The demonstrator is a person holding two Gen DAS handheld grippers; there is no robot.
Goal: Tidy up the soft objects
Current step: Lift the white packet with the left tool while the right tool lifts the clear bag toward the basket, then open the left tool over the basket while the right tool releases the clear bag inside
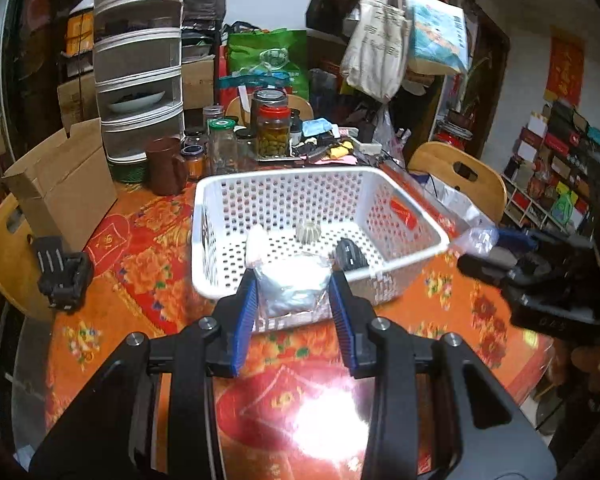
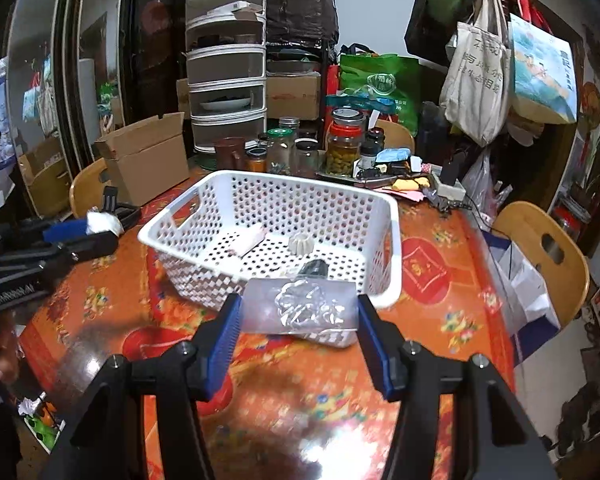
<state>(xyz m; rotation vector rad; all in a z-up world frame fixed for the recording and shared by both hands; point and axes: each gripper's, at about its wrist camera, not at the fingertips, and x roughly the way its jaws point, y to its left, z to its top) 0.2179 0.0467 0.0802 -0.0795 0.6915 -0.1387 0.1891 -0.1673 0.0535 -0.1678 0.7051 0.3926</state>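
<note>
Left gripper (image 1: 292, 300) holds a white soft pack (image 1: 290, 286) between its blue pads, jaws narrow and pressed on the pack's two sides. Right gripper (image 2: 298, 320) holds a clear plastic bag (image 2: 304, 308), jaws set wider across its width.

Both items hang above the tabletop (image 2: 440, 312), just in front of the near rim of the white basket (image 2: 312, 208). Inside the basket lie a flat white packet (image 2: 252, 240), a small ribbed cream piece (image 2: 301, 245) and a dark item (image 1: 350, 256).

Step in hand, judged from the layout: carrying two soft items to the basket. The next move calls for bringing each gripper forward over the rim, then releasing above the basket floor, clear of the contents.

Pose: both grippers tilt forward and downward, side by side, aimed at the basket.
</note>
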